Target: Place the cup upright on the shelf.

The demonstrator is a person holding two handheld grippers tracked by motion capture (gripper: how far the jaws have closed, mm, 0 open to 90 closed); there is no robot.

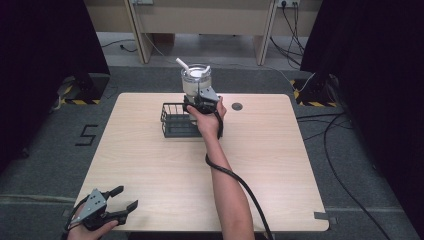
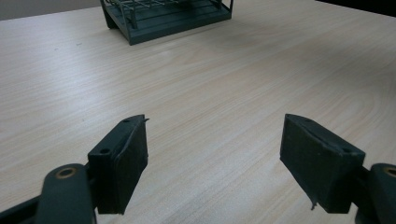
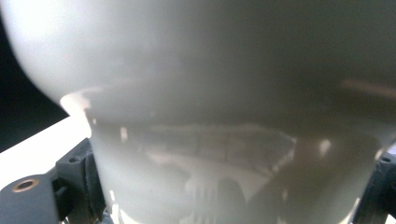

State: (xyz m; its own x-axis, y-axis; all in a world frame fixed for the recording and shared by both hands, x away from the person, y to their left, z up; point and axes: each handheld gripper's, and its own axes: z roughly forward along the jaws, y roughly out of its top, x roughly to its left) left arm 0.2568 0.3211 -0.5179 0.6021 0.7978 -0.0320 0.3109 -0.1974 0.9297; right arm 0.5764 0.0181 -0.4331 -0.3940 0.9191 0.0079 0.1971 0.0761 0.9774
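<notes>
A white tumbler (image 1: pixel 195 80) with a clear lid and a white straw slanting up to the left is held upright above the right end of a dark wire rack (image 1: pixel 176 121). Its glossy lower body (image 3: pixel 224 177) is seen narrowing below a wider upper part. The rack is set on the table's far middle.

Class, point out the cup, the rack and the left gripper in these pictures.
cup (image 1: pixel 195 81): high view, on its pale side wall.
rack (image 1: pixel 172 120): high view, on its dark wire side.
left gripper (image 1: pixel 127 198): high view, midway between its fingertips.
</notes>
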